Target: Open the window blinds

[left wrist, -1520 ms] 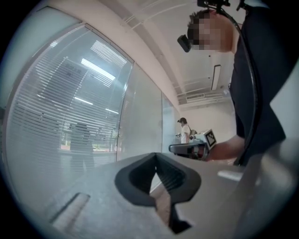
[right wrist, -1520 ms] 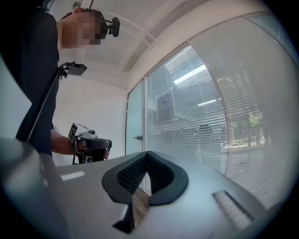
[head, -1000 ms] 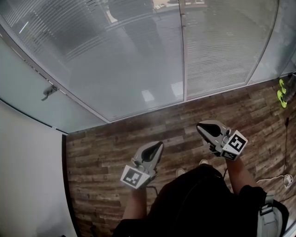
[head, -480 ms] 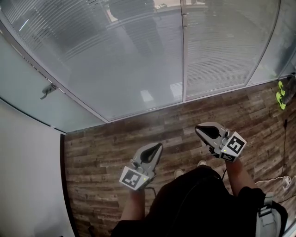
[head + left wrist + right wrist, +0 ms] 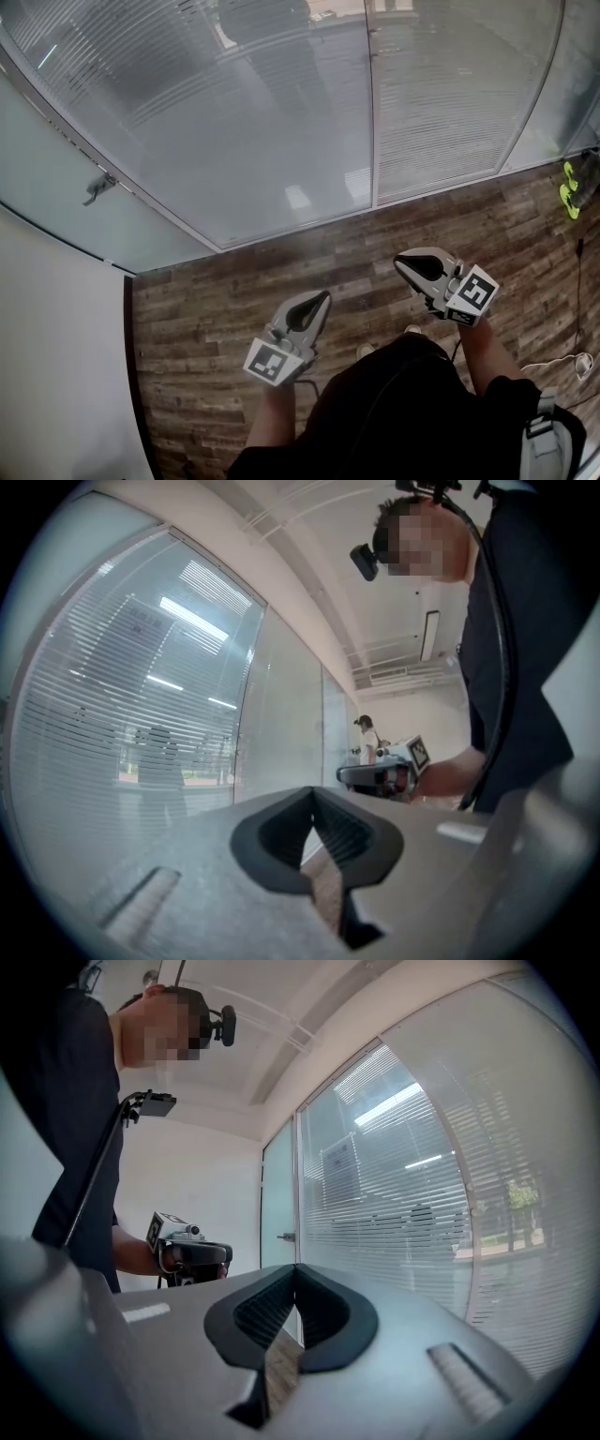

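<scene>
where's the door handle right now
In the head view the door handle is at far left on the glass door, left of the blinds.

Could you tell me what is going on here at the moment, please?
A person stands on the wooden floor in front of a glass wall with slatted blinds across it, holding a gripper in each hand. The left gripper and right gripper are both shut and empty, held in front of the body, short of the glass. Nothing has been touched yet.
</scene>
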